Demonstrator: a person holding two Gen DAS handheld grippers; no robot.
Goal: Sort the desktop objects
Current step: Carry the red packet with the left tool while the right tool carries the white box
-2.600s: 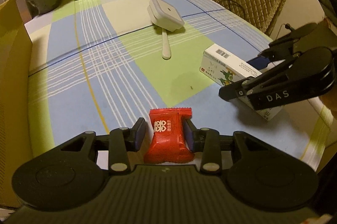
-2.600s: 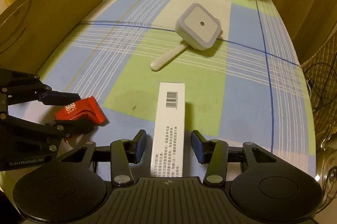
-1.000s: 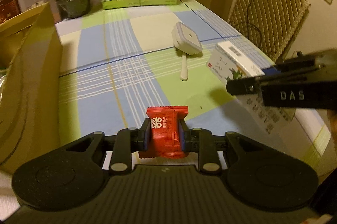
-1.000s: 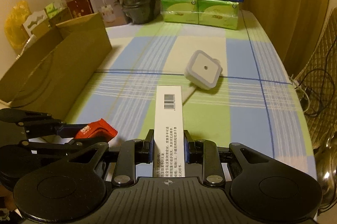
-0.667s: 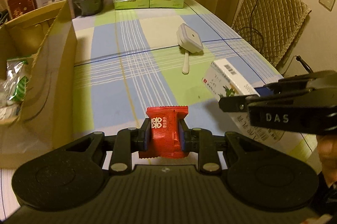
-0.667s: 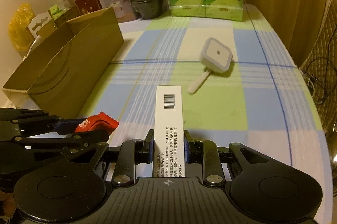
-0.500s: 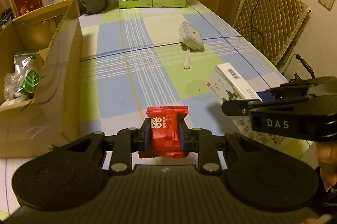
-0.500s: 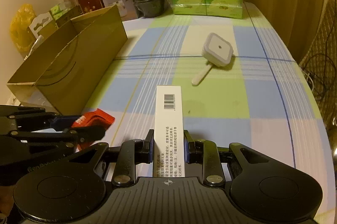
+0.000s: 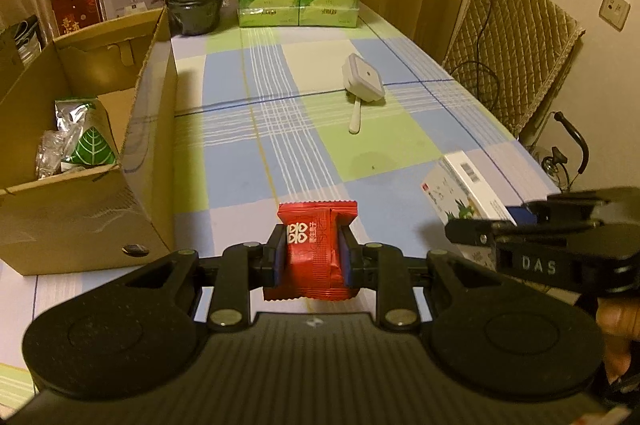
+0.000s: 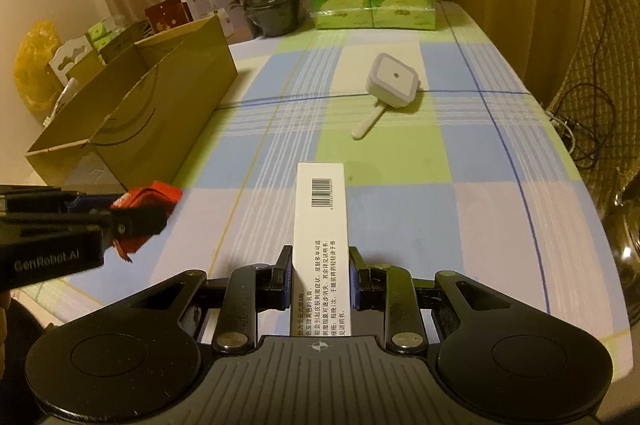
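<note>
Red snack packet (image 9: 314, 253) sits pinched in the left claw (image 9: 313, 259), held level above the desk's (image 9: 276, 113) near edge; the right claw (image 10: 320, 279) beside it grips a white medicine box (image 10: 320, 225). The cardboard box (image 9: 100, 161) lies along the left edge.

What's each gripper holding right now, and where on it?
Left gripper clamps the red snack packet across its sides, near mid-length. Right gripper clamps the white medicine box across its long sides, near its close end.
</note>
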